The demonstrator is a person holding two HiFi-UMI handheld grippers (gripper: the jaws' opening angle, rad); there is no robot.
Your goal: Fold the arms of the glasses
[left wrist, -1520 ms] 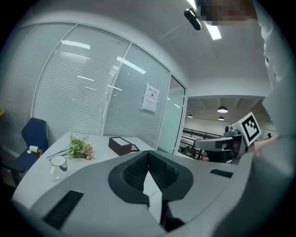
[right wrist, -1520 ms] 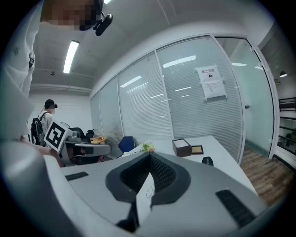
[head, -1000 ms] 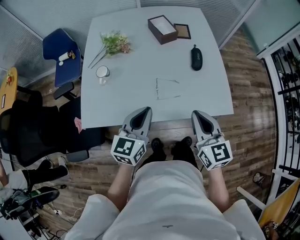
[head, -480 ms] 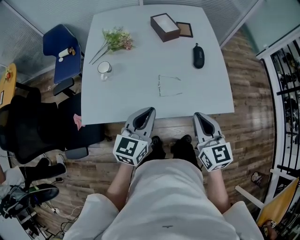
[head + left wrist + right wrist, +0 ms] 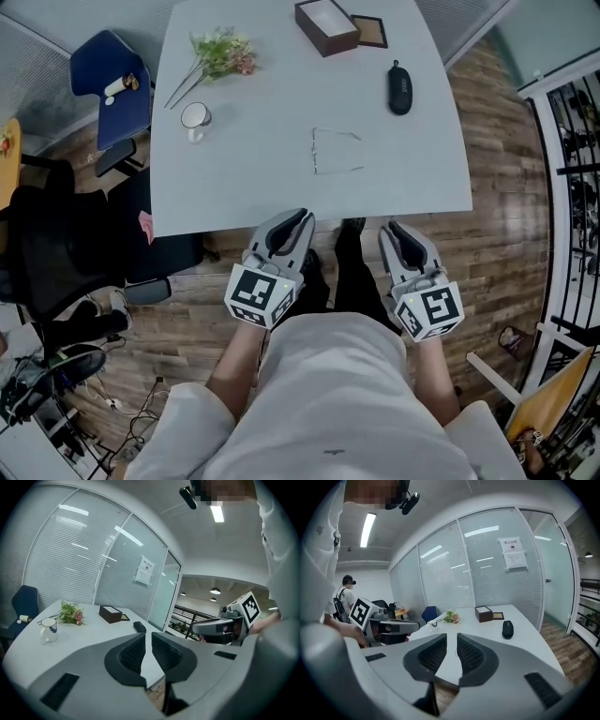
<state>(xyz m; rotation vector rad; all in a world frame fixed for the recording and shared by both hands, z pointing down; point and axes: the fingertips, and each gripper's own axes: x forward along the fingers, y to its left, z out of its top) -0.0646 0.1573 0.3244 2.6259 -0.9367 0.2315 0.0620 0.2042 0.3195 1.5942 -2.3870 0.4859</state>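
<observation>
The thin wire-rimmed glasses [image 5: 317, 155] lie on the white table [image 5: 234, 178] with both arms spread out to the right. Both grippers are held in front of the table's near edge, short of the glasses. My left gripper [image 5: 300, 216] [image 5: 148, 633] points at the table with only a slit between its jaws and nothing in them. My right gripper [image 5: 387, 225] [image 5: 452, 634] is level with it to the right. Its jaws are opening, with a wider gap and nothing between them.
A black glasses case [image 5: 399, 88] lies at the table's right. A brown box [image 5: 326, 26] and a small frame [image 5: 369, 32] sit at the far edge. Flowers [image 5: 217, 54] and a white mug [image 5: 195, 116] are far left. A blue chair [image 5: 105, 89] and a black chair [image 5: 66, 234] stand left of the table.
The person has stepped closer, with one leg now forward under the table's near edge. The table sits a little higher in the head view. Both grippers stay just before the edge.
</observation>
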